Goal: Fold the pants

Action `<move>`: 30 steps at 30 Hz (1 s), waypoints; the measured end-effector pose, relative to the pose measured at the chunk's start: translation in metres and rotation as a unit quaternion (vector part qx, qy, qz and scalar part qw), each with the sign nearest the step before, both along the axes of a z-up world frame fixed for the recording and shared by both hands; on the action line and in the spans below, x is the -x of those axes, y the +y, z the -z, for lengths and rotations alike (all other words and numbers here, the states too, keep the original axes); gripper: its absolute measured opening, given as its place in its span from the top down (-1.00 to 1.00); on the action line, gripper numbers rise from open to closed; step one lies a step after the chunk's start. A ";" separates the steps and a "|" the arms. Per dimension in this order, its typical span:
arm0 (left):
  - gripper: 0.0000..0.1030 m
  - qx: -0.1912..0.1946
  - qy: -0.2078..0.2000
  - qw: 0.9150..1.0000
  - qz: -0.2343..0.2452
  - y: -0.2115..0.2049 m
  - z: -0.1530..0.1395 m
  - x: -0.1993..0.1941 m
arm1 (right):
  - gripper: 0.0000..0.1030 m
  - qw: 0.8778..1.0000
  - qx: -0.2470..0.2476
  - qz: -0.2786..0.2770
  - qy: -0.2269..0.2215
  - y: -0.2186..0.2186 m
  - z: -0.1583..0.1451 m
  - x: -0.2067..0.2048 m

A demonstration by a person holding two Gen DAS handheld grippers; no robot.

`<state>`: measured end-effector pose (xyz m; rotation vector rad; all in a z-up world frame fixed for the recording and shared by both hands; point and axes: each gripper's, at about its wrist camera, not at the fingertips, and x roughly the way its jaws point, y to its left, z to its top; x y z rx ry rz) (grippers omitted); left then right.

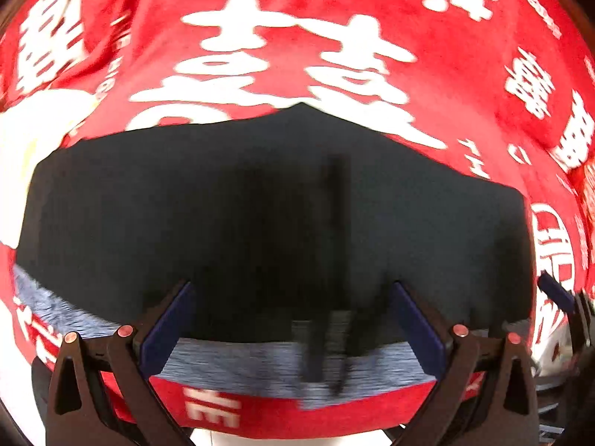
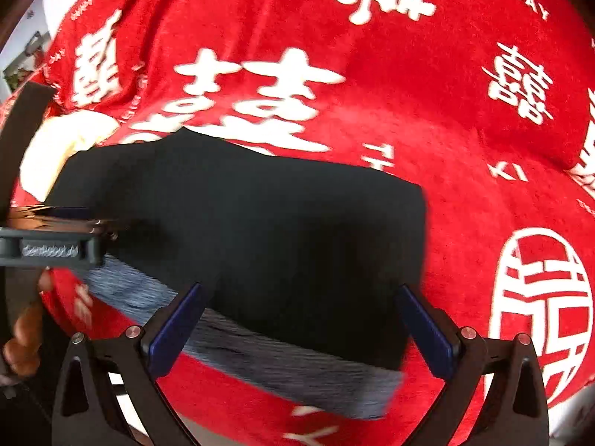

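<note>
Directly ahead of both hand-held grippers, a pair of black pants (image 1: 260,215) lies flat on a red blanket (image 1: 427,37) printed with large white characters. The pants appear already folded into a compact, roughly rectangular block, with a grey ribbed waistband (image 1: 260,360) forming the edge closest to the cameras and its long side running left to right across both views. The left gripper (image 1: 293,319) has its two blue-padded fingers spread wide, holding nothing; the waistband passes between them, just under the tips, and a dark drawstring hangs over the band slightly right of centre. The right gripper (image 2: 301,323) is likewise spread and empty, straddling the right-hand stretch of the same waistband (image 2: 297,368), whose right end sits between its fingers. From the right wrist view, the left gripper (image 2: 67,238) shows at the far left edge, over the waistband's left portion. Each gripper therefore seems to be nearest its own end of the near edge, so a further fold would probably carry that edge away from the person, toward the far side of the pants. Motion blur softens the fabric detail.
</note>
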<state>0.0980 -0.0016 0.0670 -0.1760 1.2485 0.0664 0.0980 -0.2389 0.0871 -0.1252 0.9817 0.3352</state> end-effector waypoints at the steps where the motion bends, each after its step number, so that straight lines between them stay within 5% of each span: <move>1: -1.00 0.016 0.009 1.000 -0.005 0.009 0.005 0.000 | -1.00 1.000 0.023 -0.013 0.007 0.012 0.006 0.000; 4: -1.00 0.049 0.004 0.999 0.009 0.021 0.012 0.003 | -1.00 0.994 0.097 -0.040 0.012 0.042 0.029 -0.001; 8: -1.00 0.046 -0.010 0.999 0.012 0.031 0.002 0.016 | -1.00 0.996 0.077 -0.023 0.027 0.046 0.019 -0.005; 11: -1.00 0.023 -0.022 0.999 -0.018 0.065 -0.002 0.024 | -1.00 0.996 0.077 -0.041 0.013 0.059 0.007 0.002; 15: -1.00 -0.007 0.012 0.996 -0.083 0.130 0.015 0.038 | -1.00 0.994 0.079 -0.071 0.012 0.085 0.004 0.010; 19: -1.00 0.033 -0.003 0.992 -0.122 0.169 0.016 0.063 | -1.00 0.991 0.070 -0.116 0.007 0.122 -0.005 0.010; 25: -1.00 0.077 -0.019 0.985 -0.152 0.190 0.033 0.084 | -1.00 0.975 0.062 -0.211 -0.015 0.203 -0.027 -0.010; 30: -1.00 0.074 -0.015 0.986 -0.148 0.186 0.029 0.082 | -1.00 0.954 0.047 -0.295 0.004 0.277 -0.032 -0.041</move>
